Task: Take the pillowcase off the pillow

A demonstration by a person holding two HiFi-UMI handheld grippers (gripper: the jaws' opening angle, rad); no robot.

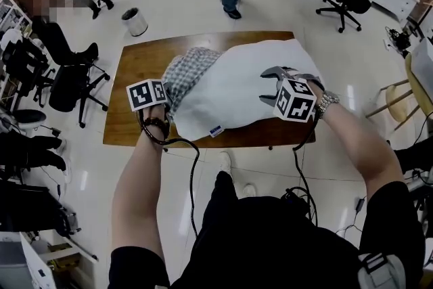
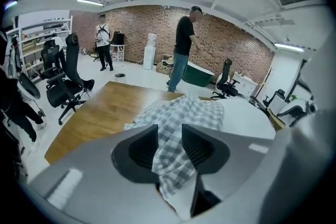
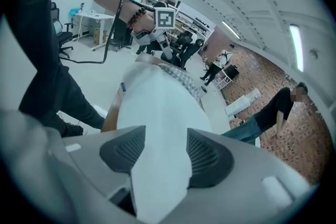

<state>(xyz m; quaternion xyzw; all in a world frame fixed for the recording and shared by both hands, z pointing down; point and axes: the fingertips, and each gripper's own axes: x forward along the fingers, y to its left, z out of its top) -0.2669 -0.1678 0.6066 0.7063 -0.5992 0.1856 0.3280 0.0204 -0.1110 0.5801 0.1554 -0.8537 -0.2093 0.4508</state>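
task thing: the checked pillowcase (image 1: 191, 71) lies bunched at the left end of the white pillow (image 1: 250, 88); both rest on the wooden table (image 1: 139, 61).
done: most of the pillow is bare. its right end, its middle and its near edge with a small blue tag (image 1: 215, 130) carry no cover.
left to do: the case is not yet clear of the pillow. its folds lie over the pillow's left end, and how much of the pillow sits inside them cannot be told.
left gripper (image 2: 168, 139): jaws part way apart. a fold of the checked cloth runs between them and hangs down, and it looks loose rather than pinched, so i read this gripper as released.
right gripper (image 3: 165, 147): jaws wide apart over the bare pillow. the white surface rises between the pads but does not look squeezed, so this one is released too.
stage, as i judge it: late, and between grips, with neither tool holding anything firmly.
next move calls for: a hold on the bare pillow with the right gripper, a fresh bite on the case with the left, then a pull away from the pillow's left end.
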